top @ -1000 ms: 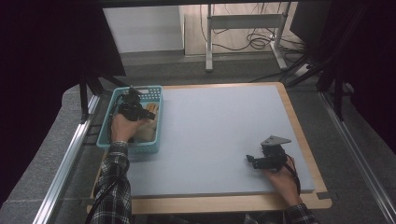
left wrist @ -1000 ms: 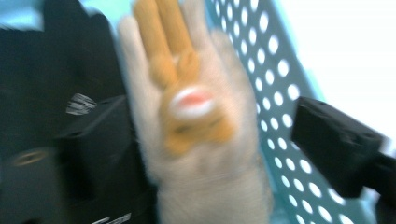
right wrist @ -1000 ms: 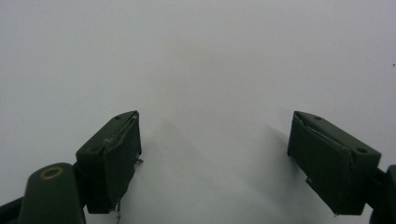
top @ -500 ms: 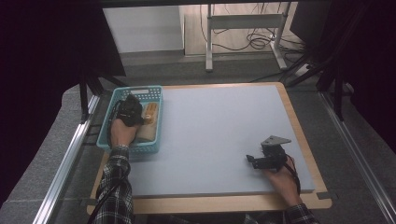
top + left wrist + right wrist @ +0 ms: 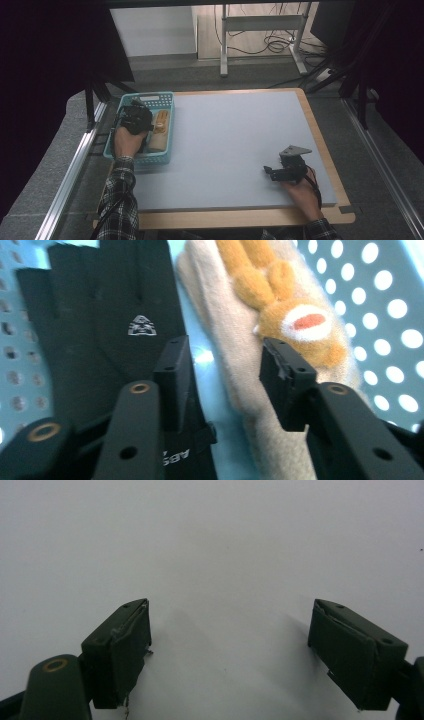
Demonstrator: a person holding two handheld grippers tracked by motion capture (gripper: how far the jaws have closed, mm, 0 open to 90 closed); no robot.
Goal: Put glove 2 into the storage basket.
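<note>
Over the teal basket (image 5: 114, 146), left gripper (image 5: 222, 362) jaws parted, just reopening — nothing pinched, black glove (image 5: 100, 325) and beige glove (image 5: 235, 360) beneath; right gripper (image 5: 230, 630) open over the mat (image 5: 235, 135).

Your left gripper (image 5: 134, 118) hides the black glove (image 5: 107, 320) from above; the beige glove's (image 5: 235, 370) cuff is cut off.

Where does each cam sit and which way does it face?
High view: fixed above the person's side, looking forward and down at the grey table; both forearms enter from below.
Left gripper view: rides the left gripper, looking down into the teal basket at a black glove and a beige plush glove; its jaws, apart, have just been opening.
Right gripper view: rides the right gripper, facing bare table between open jaws.
Shared: high and left gripper views both show basket and gloves.
</note>
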